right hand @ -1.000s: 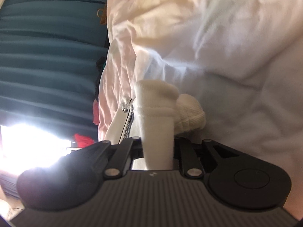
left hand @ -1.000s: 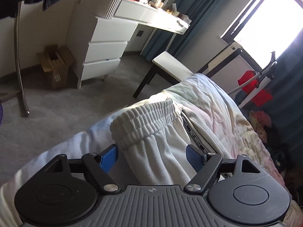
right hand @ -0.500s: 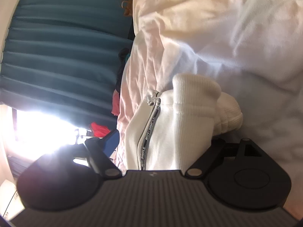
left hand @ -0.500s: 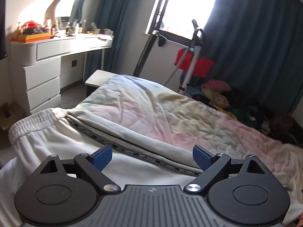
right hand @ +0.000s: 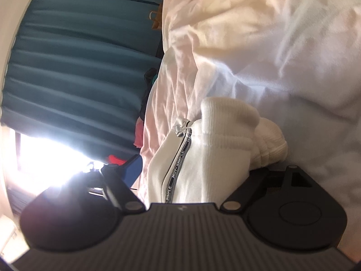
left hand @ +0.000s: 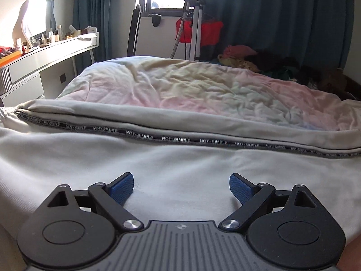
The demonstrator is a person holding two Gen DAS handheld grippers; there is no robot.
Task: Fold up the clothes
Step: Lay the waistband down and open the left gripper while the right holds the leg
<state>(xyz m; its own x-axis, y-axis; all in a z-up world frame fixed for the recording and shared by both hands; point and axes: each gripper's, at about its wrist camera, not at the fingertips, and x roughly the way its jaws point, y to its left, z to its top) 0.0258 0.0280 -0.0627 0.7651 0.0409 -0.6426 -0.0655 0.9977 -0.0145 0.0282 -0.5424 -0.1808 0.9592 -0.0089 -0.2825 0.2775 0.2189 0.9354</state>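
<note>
White sweatpants (left hand: 158,158) lie flat across the bed, with a black "NOT SIMPLE" tape stripe (left hand: 176,139) running along the leg. My left gripper (left hand: 181,186) is open and empty just above the white fabric. In the right wrist view the ribbed cuffs (right hand: 227,122) of the pants lie between the spread fingers of my right gripper (right hand: 196,171), which is open. Its right finger is hidden behind the fabric.
A pastel rumpled duvet (left hand: 203,90) covers the bed. A white dressing table (left hand: 45,56) with a mirror stands at left. A garment steamer with a red item (left hand: 196,29) and a clothes pile (left hand: 259,61) sit by the dark curtains (right hand: 79,67).
My left gripper swung from the waistband end to face across the flat pants. My right gripper opened and let go of the cuffs.
</note>
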